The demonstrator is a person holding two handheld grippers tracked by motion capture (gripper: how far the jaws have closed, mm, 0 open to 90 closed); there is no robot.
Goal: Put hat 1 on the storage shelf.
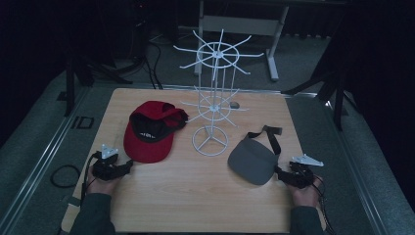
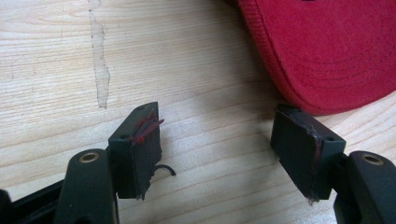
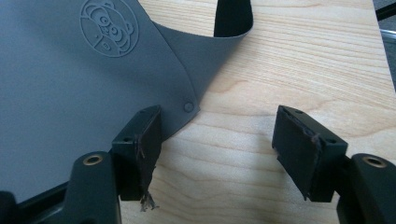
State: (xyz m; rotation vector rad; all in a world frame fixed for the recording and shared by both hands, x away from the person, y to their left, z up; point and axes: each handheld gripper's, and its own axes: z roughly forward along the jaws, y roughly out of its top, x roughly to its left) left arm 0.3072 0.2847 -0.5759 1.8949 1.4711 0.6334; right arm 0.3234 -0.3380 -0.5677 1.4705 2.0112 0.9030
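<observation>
A red cap (image 1: 149, 132) lies upside down on the wooden table (image 1: 195, 196), left of a white wire rack (image 1: 215, 93). Its red brim (image 2: 327, 51) lies just ahead of my left gripper (image 2: 217, 140), which is open with bare wood between the jaws. In the high view the left gripper (image 1: 128, 165) rests at the table's front left. A grey visor (image 1: 252, 161) with a black strap (image 1: 271, 137) lies right of the rack. My right gripper (image 1: 280, 172) is open at its right corner; the grey brim (image 3: 70, 93) lies beside the left jaw.
The wire rack's round base (image 1: 210, 141) stands mid-table between the two hats. A small grey object (image 1: 235, 104) hangs on one of its lower arms. A black cable loop (image 1: 63, 175) lies on the floor at the left. A table frame (image 1: 244, 24) stands behind.
</observation>
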